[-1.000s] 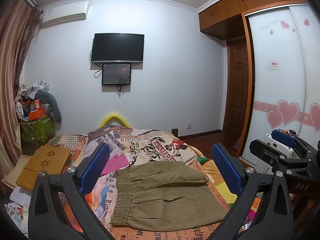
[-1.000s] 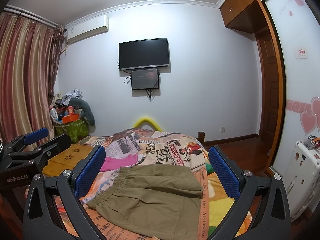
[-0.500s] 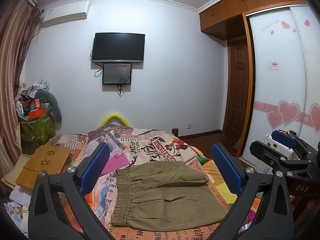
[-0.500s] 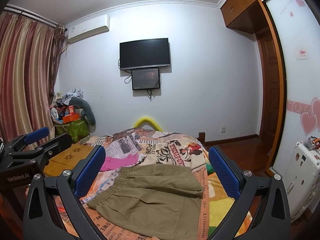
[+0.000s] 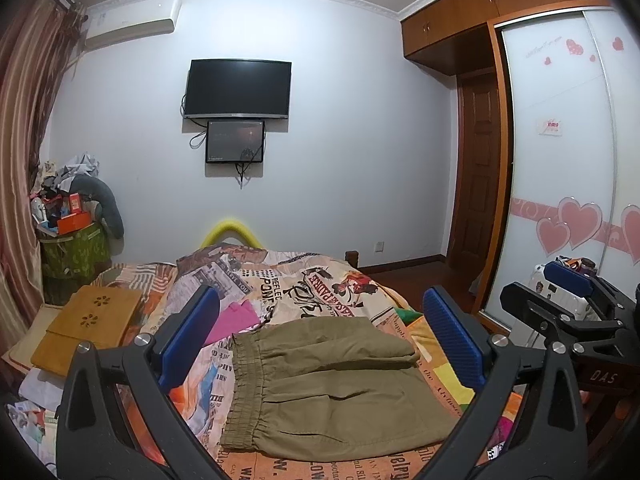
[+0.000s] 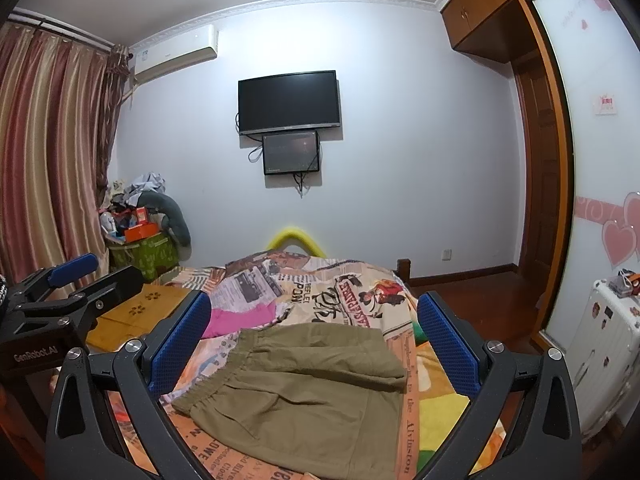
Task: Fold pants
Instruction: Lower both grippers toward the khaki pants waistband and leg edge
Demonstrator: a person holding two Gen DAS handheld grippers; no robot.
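Olive-green pants (image 5: 328, 384) lie folded into a compact rectangle on the patterned bedspread (image 5: 304, 284), elastic waistband to the left. They also show in the right wrist view (image 6: 304, 392). My left gripper (image 5: 320, 336) is open and empty, held above the near side of the pants. My right gripper (image 6: 316, 340) is open and empty too, above the pants. The right gripper shows at the right edge of the left wrist view (image 5: 576, 312); the left gripper shows at the left edge of the right wrist view (image 6: 60, 300).
A pink cloth (image 5: 232, 320) lies beyond the waistband. A wooden lap desk (image 5: 88, 328) sits on the bed's left side. A cluttered green basket (image 5: 72, 248) stands at the left wall. A white suitcase (image 6: 600, 352) and wardrobe doors (image 5: 560, 160) are on the right.
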